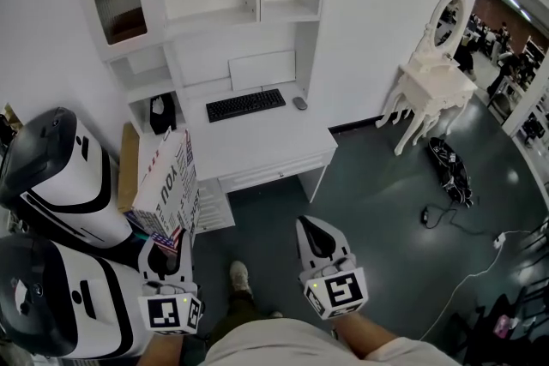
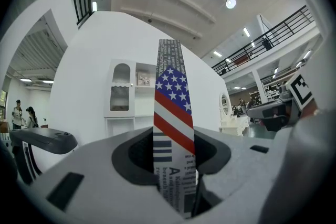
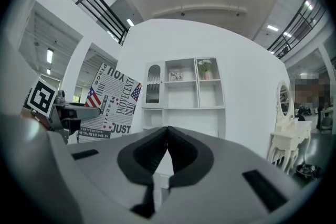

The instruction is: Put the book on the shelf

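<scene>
Currently: left hand-held gripper [image 1: 167,243] level, clamped on upright book [image 1: 165,183]; right hand-held gripper [image 1: 315,232] level, jaws together.

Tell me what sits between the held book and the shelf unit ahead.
In the head view, the white desk with a black keyboard and a mouse lies between the book and the shelf.
</scene>
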Tool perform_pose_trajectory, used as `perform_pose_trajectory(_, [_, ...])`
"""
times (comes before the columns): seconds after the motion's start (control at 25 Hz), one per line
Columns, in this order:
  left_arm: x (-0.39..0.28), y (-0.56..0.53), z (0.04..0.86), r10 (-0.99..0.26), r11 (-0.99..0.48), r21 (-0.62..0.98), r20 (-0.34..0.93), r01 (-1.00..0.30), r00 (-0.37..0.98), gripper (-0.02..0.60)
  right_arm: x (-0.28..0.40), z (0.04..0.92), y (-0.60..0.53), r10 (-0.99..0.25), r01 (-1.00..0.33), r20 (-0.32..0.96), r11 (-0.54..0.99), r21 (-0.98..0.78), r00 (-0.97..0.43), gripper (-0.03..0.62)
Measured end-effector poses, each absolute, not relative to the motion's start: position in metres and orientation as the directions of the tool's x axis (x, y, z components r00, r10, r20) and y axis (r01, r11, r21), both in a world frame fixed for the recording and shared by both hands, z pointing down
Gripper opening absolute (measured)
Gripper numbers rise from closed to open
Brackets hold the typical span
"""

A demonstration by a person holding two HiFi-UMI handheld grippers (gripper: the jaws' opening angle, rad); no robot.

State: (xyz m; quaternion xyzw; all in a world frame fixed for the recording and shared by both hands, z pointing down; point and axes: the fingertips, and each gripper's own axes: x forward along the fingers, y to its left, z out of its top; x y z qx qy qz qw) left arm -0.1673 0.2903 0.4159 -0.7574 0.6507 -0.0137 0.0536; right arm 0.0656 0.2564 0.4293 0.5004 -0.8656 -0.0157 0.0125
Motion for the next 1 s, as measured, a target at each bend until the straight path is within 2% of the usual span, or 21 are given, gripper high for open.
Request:
perform_pose_trajectory(0.48, [-0.186, 0.205, 0.418, -0.98, -0.182, -0.074, -0.062, -0.981, 0.186, 0.152, 0.046, 0.427, 0.179, -0.881, -0.879, 0.027, 0.472, 0.071, -0.471, 0.004])
perform_pose_trajectory(1.0, [-0.229, 0.091, 0.422, -0.967, -0.245, -0.062, -0.051, -0.967, 0.249, 0.152, -0.011, 0.421, 0.068, -0.894, -0.889, 0.038, 0.448, 0.092, -0.446, 0.005])
